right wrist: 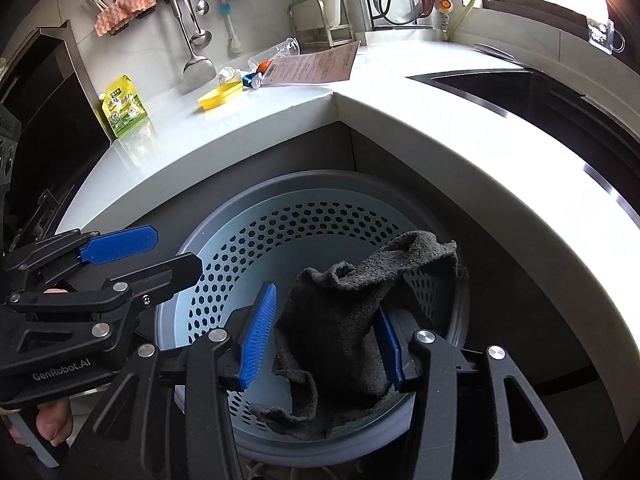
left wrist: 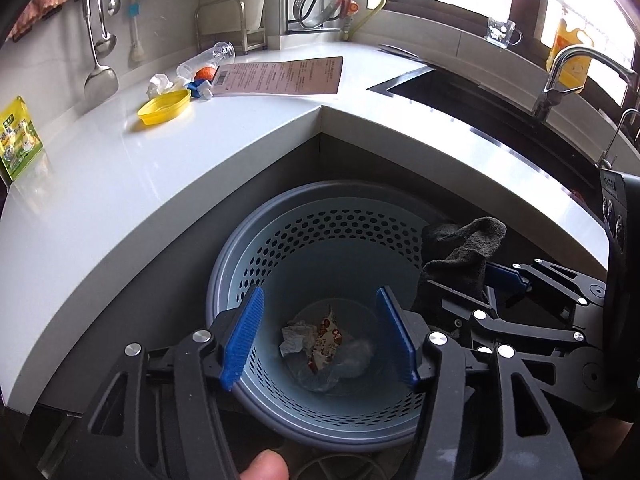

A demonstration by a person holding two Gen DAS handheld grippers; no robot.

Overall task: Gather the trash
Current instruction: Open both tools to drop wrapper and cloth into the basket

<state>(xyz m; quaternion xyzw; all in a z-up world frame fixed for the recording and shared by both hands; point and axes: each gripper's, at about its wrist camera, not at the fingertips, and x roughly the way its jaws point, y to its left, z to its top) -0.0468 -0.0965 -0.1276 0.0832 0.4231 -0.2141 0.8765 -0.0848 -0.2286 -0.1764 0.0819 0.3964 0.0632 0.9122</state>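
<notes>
Left wrist view is filled first by the white countertop (left wrist: 168, 168), which wraps round an inside corner, with the dark sink (left wrist: 500, 108) set into its right-hand run. Below that corner, on the floor, the perforated pale-blue bin (left wrist: 320, 240) is seen from above, and both grippers are held over its mouth.

On the countertop, well apart from the bin and up and to the left of both grippers, the uncollected trash is grouped: a pink printed sheet (left wrist: 280, 76), a yellow lid (left wrist: 164, 107), a clear plastic bottle (left wrist: 208, 58) lying on its side, a crumpled tissue (left wrist: 160, 83) and a small blue-and-white piece (left wrist: 199, 89). The sheet's long axis runs along the counter edge, left to right. By judgement, the left hand is the nearer to this cluster.

At the bin's bottom a crumpled paper (left wrist: 294, 338), a red-and-white wrapper (left wrist: 326, 336) and some clear film are already lying.

The left gripper (left wrist: 320, 336) is held with its blue pads about half apart, and nothing is gripped between them; only the bin's inside is seen through the gap.

In the right wrist view, the right gripper (right wrist: 326, 336) is likewise spread about halfway. A dark grey cloth (right wrist: 344, 320) hangs between its pads, draped down into the bin with its lower end on the bin's wall; the left pad is clear of it, while contact at the right pad cannot be told. The cloth appears released rather than clamped.
</notes>
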